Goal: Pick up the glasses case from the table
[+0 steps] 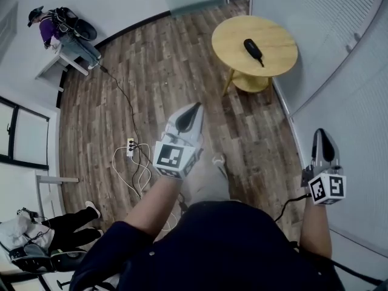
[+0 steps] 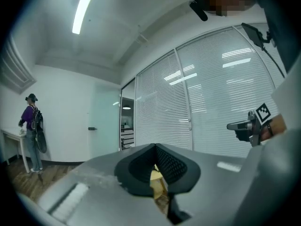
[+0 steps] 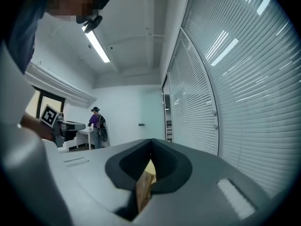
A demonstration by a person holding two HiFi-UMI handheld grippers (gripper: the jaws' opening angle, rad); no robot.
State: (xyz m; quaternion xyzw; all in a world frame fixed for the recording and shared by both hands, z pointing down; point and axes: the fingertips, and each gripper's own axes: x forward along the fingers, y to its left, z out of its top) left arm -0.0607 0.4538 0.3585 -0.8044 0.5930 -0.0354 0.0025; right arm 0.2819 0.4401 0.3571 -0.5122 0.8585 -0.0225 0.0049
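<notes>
The black glasses case lies on a round yellow table at the far end of the room, well beyond both grippers. My left gripper is held out level at the centre, pointing toward the table, its jaws shut with nothing in them. My right gripper is beside the right wall, also shut and empty. In the left gripper view the jaws meet at the tip, and a sliver of the yellow table shows below them. The right gripper view shows its jaws closed the same way.
A wall of white blinds runs along the right. A power strip with white cables lies on the wood floor to the left. One person stands at a white desk far left; another sits at the lower left.
</notes>
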